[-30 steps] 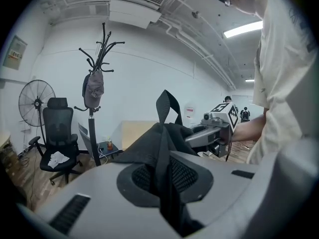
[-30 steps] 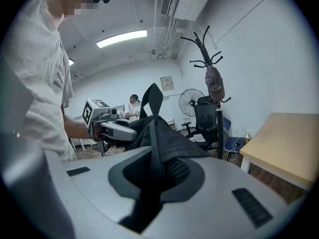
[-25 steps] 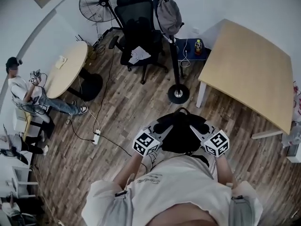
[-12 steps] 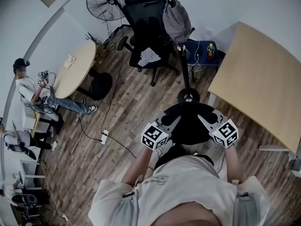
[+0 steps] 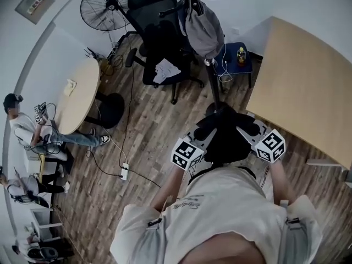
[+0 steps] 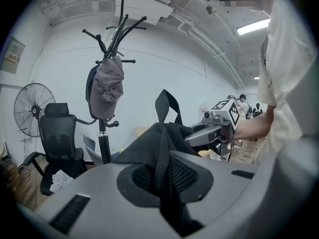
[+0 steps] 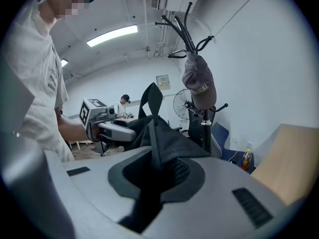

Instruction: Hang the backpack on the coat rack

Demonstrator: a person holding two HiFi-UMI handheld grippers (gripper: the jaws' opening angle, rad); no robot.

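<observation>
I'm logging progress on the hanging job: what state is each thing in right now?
backpack: lifted off the floor, not yet hung.
left gripper: shut on backpack fabric.
right gripper: shut on backpack fabric.
coat rack: upright, several hooks free.
grey item: hanging on the coat rack; cap or bag, unclear.
bottle: upright on the blue stool.

Hanging bag point(image 6: 107, 91) maybe blocks coat rack point(image 6: 104, 146).
</observation>
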